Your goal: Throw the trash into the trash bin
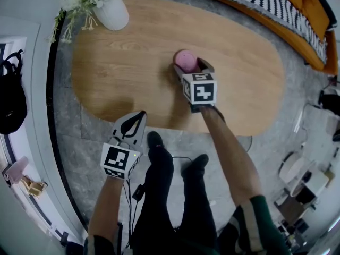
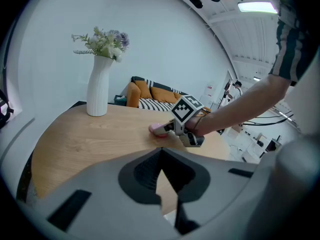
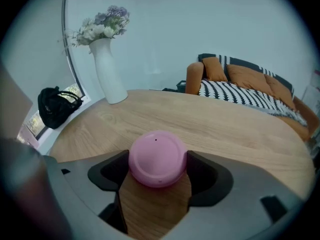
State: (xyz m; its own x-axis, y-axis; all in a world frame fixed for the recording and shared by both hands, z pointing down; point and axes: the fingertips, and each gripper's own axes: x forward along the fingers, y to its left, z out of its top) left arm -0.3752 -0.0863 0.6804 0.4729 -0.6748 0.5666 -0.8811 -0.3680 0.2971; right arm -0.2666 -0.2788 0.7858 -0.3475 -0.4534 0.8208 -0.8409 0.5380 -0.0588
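Observation:
A round pink lidded piece of trash [image 1: 185, 61] [image 3: 157, 159] stands on the oval wooden table [image 1: 133, 73], past its middle. My right gripper [image 1: 190, 68] [image 3: 157, 173] points steeply down over it. Its jaws stand wide open, one on each side of the pink piece, and its pads do not visibly squeeze it. The left gripper view shows that gripper [image 2: 174, 129] reaching to the pink piece [image 2: 158, 129]. My left gripper [image 1: 133, 122] [image 2: 160, 156] hangs still at the table's near edge, shut and empty.
A white vase of flowers [image 1: 110, 9] [image 3: 111, 74] stands at the table's far left end. An orange sofa with a striped throw [image 1: 287, 4] runs behind the table. A black bag [image 1: 10, 100] lies at the left. The person's legs [image 1: 159, 185] stand by the near edge.

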